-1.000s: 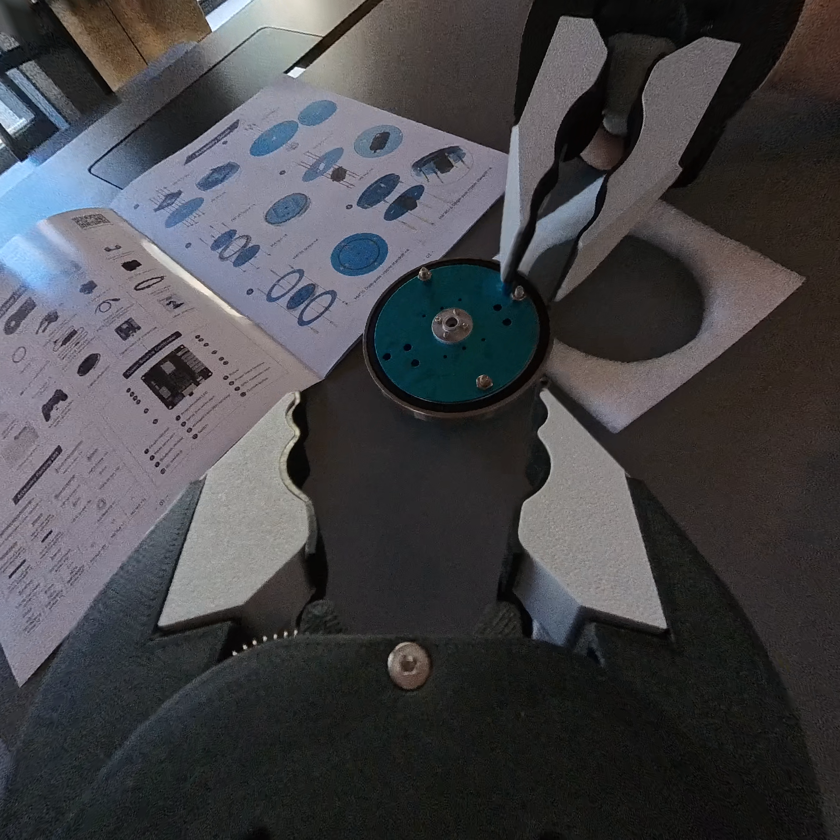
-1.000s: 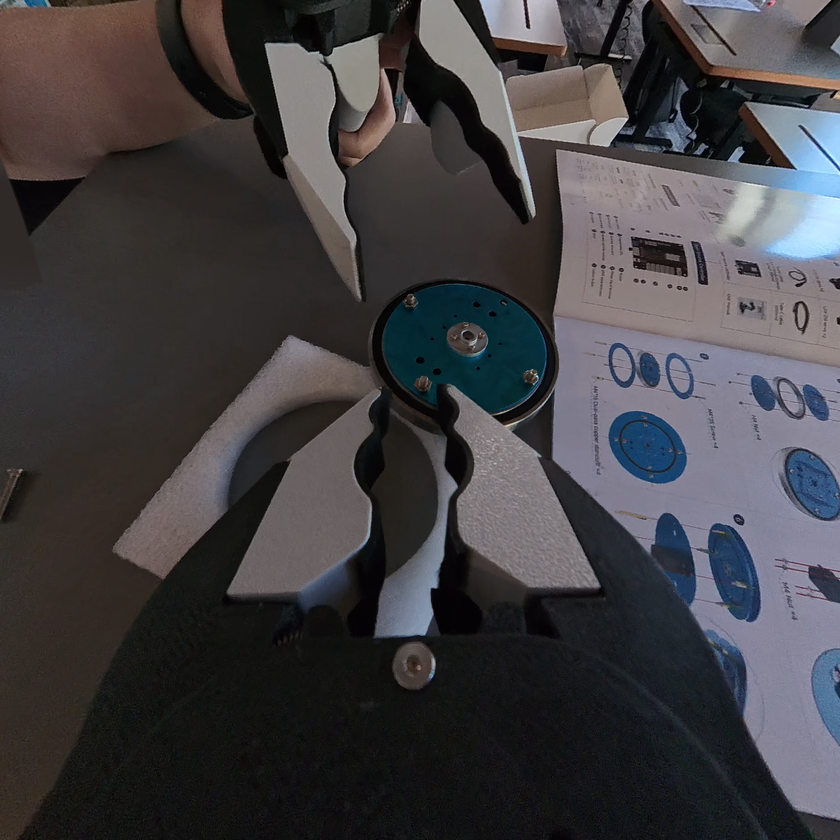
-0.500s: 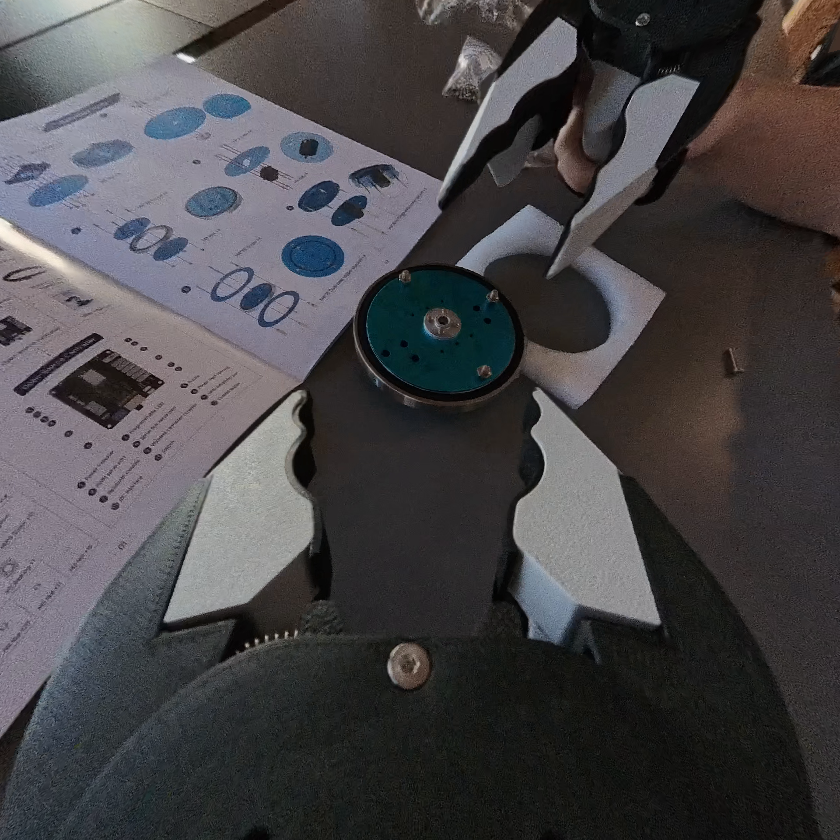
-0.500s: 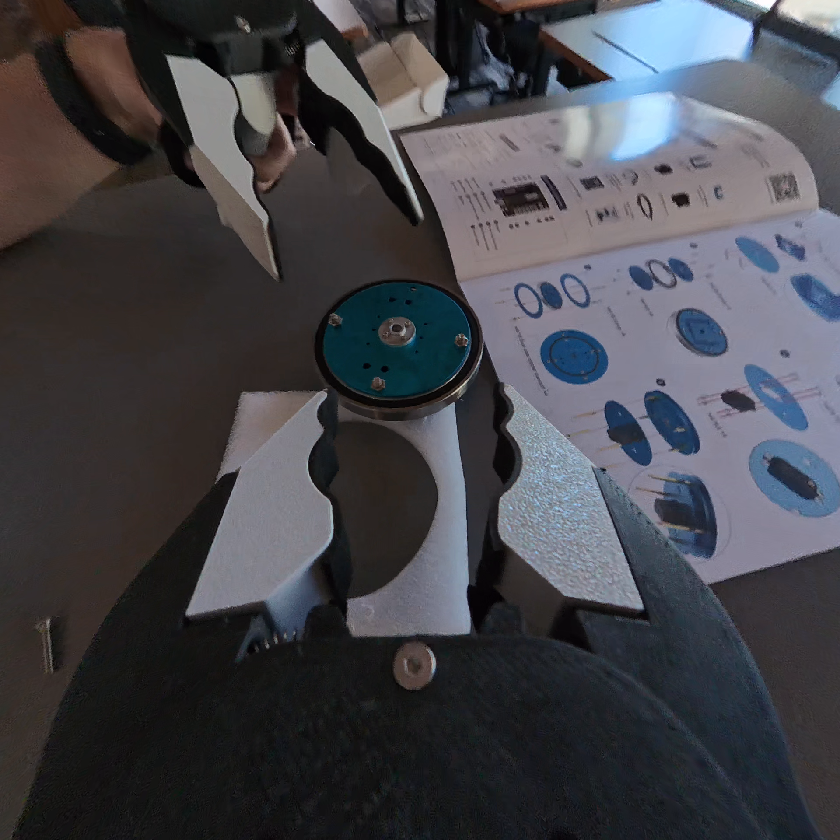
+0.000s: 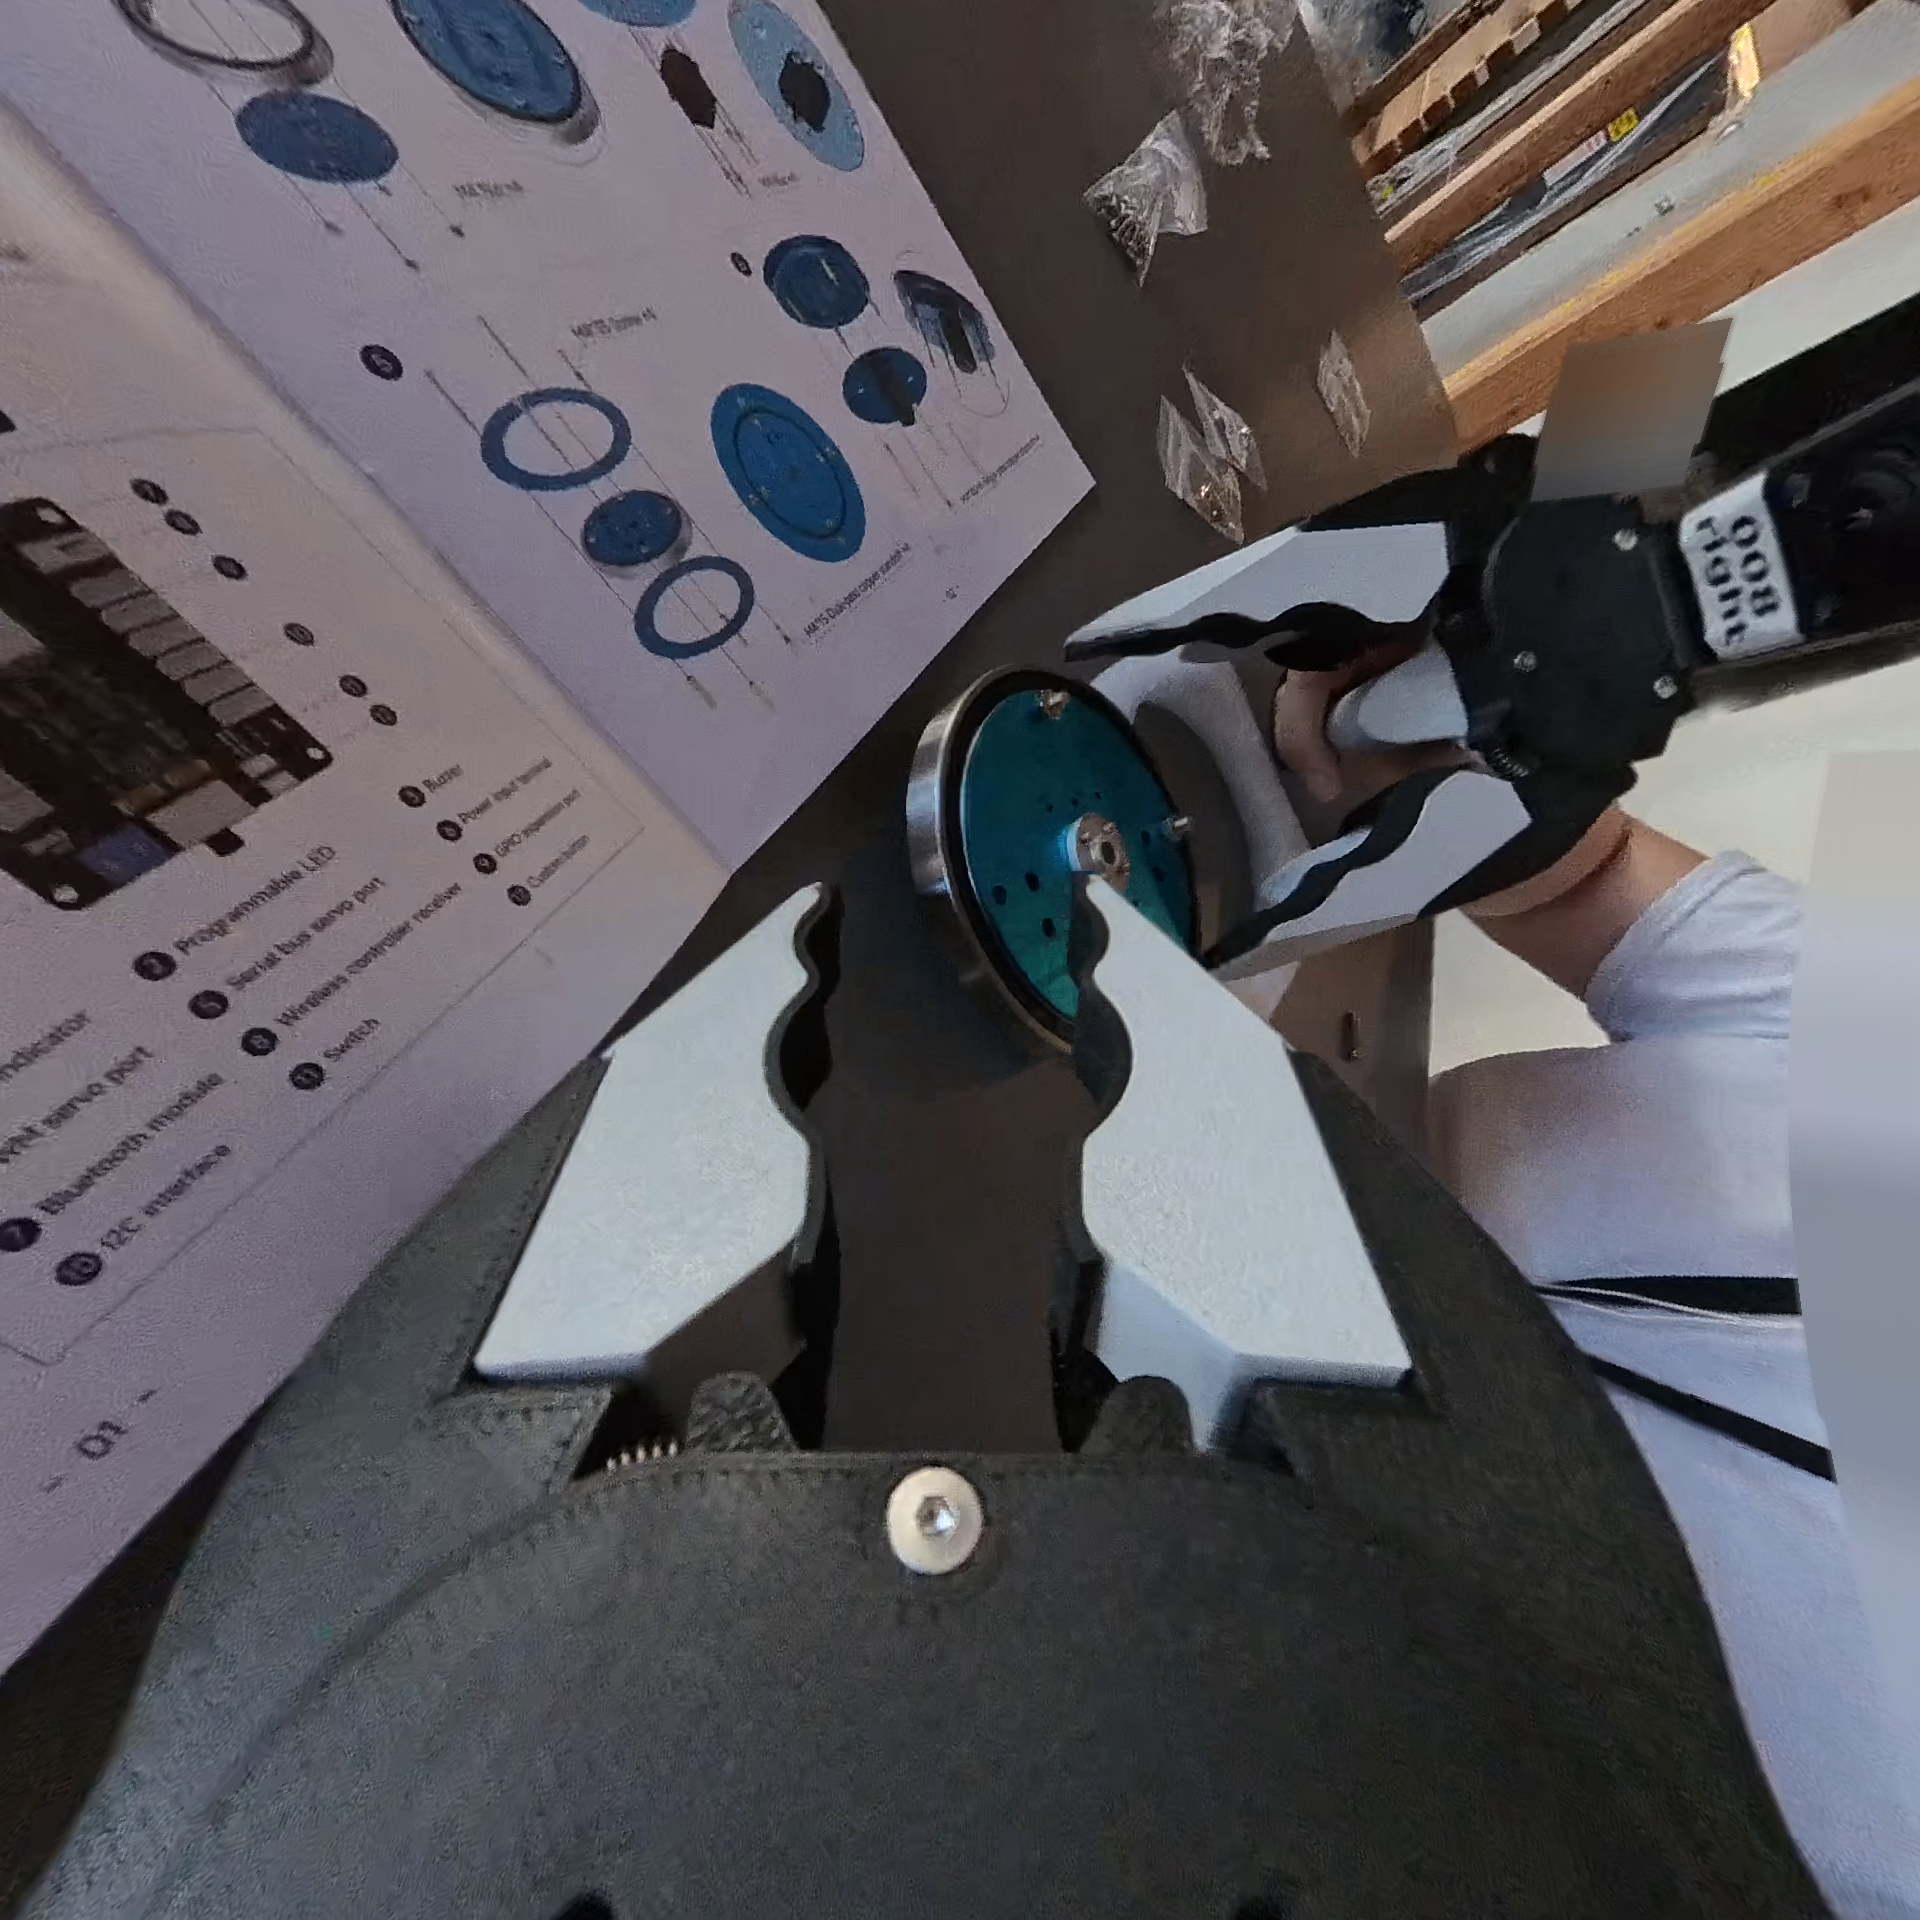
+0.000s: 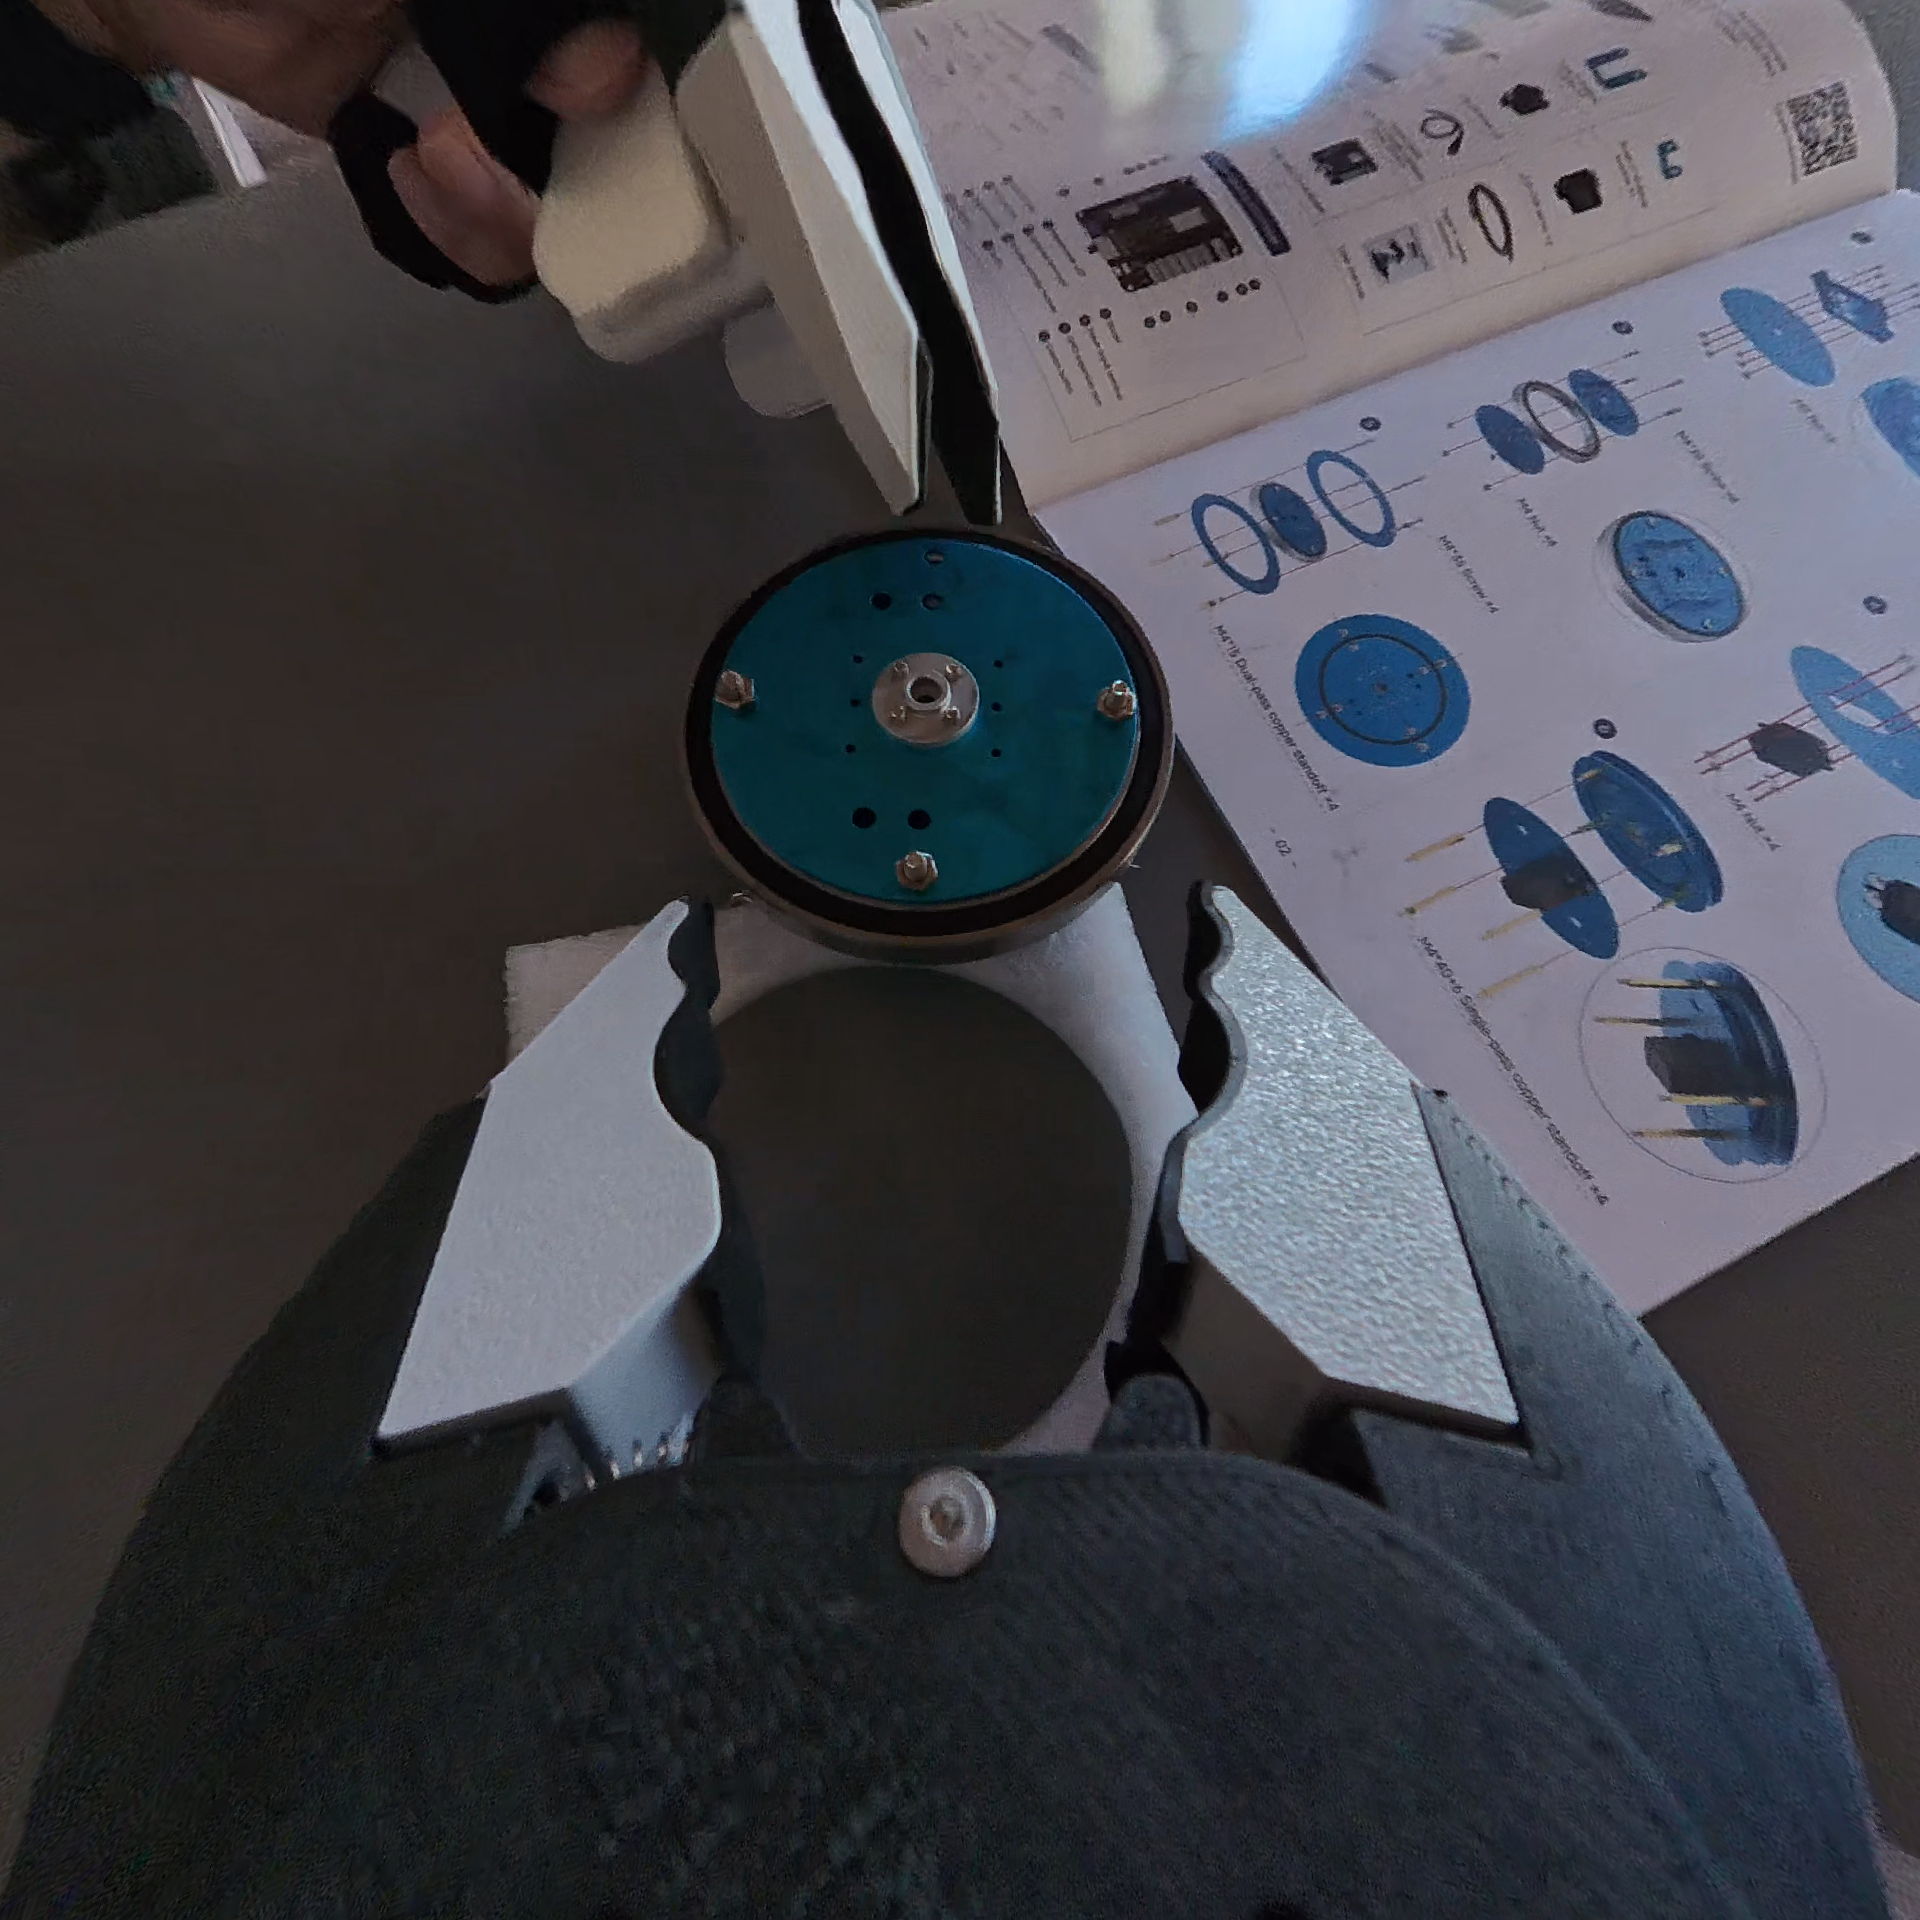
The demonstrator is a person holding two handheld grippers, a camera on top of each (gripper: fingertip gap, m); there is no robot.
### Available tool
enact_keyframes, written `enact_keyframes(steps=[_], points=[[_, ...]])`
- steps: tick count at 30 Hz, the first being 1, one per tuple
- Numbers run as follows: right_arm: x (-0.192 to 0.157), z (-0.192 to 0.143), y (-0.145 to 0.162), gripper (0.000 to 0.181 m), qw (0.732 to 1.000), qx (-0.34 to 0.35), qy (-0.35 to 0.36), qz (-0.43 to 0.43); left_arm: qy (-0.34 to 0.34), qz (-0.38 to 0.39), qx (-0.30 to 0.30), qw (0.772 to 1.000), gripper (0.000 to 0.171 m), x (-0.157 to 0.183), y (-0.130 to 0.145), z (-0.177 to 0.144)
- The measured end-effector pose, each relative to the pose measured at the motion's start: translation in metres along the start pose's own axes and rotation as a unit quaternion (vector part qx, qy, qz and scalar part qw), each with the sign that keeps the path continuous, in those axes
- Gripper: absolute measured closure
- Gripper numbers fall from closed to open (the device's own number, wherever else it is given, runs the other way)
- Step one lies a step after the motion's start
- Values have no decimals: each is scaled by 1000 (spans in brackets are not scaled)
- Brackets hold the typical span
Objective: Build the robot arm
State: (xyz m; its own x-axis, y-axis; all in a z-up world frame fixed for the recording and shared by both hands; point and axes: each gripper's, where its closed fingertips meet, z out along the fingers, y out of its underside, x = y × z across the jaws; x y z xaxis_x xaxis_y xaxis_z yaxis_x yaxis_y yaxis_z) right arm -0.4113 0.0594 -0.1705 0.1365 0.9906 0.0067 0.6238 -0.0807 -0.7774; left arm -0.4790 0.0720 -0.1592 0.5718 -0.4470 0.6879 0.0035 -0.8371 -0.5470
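A round teal disc [image 6: 925, 769] with a metal rim, a centre hub and three small standoffs lies flat on the dark table. My right gripper [image 6: 945, 904] is open, its fingertips just short of the disc's near edge and above a white foam piece [image 6: 1091, 966] with a round hole. My left gripper [image 5: 956, 899] is open and rolled on its side; its right fingertip overlaps the disc [image 5: 1039, 831] in its own view. In the right wrist view the left gripper [image 6: 940, 509] hangs at the disc's far edge. The right gripper [image 5: 1143, 800] shows beyond the disc. Both are empty.
An open instruction booklet [image 6: 1455, 623] lies beside the disc and fills the left of the left wrist view [image 5: 416, 520]. Small clear bags of hardware [image 5: 1205, 457] lie farther off. A loose screw [image 5: 1348, 1034] lies near the table edge. A white sleeve [image 5: 1662, 1039] is at right. There is about 8 cm between the tips of the two grippers. To the loose screw [image 5: 1348, 1034]: right tips about 15 cm, left tips about 25 cm.
My left gripper has rolled onto its side and closed in on the disc. My right gripper has opened wide from nearly shut and now sits over the foam, close to the disc.
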Motion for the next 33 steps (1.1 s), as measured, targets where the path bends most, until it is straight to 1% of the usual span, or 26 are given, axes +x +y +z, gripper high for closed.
enact_keyframes(steps=[2, 3, 4, 7, 8, 9, 11, 14, 17, 21, 23, 24, 25, 27, 29, 33], points=[[-1, 4, 0, 93, 1000, 1, -3, 3, 30, -35, 1, 999, 125, 4, 0, 3], [0, 5, -1, 95, 1000, 0, 1, 4, 31, -44, -6, 999, 128, 1, 1, 4], [1, 6, -1, 95, 1000, 0, 4, 1, 33, -45, -8, 998, 136, -1, 2, 5], [0, 7, -1, 97, 1000, -2, -3, -4, 55, -62, -7, 997, 137, 2, 0, 6], [-3, 7, -2, 102, 1000, 0, -12, -11, 64, -68, -12, 995, 139, 4, 1, 8], [-3, 7, -2, 104, 1000, 1, -15, -19, 72, -74, -20, 994, 146, 5, 4, 10], [-3, 7, -3, 104, 1000, 1, -21, -21, 65, -74, -24, 995, 152, 3, 6, 12], [-3, 4, -4, 106, 999, 0, -41, -22, 58, -73, -21, 995, 153, 4, 7, 11], [-4, 1, -10, 106, 997, 13, -68, -16, 61, -97, -12, 993, 154, 6, 10, 7], [-3, 1, -13, 108, 996, 21, -81, -41, 69, -129, 13, 989, 156, 7, 11, 3], [3, 0, -19, 118, 996, 35, -74, -45, 84, -158, 22, 984, 157, 11, 12, 1], [9, -1, -24, 131, 996, 48, -65, -40, 91, -169, 23, 981, 158, 13, 14, 1], [8, -3, -27, 131, 995, 57, -74, -37, 91, -176, 20, 980, 158, 14, 16, 3], [8, -5, -27, 116, 994, 54, -84, -36, 82, -167, 13, 982, 157, 13, 20, 6], [12, -6, -25, 106, 995, 50, -77, -35, 78, -168, 15, 983, 157, 13, 20, 6], [1, -11, -19, 86, 993, 54, -105, -30, 79, -178, 13, 981, 157, 12, 22, 5]])
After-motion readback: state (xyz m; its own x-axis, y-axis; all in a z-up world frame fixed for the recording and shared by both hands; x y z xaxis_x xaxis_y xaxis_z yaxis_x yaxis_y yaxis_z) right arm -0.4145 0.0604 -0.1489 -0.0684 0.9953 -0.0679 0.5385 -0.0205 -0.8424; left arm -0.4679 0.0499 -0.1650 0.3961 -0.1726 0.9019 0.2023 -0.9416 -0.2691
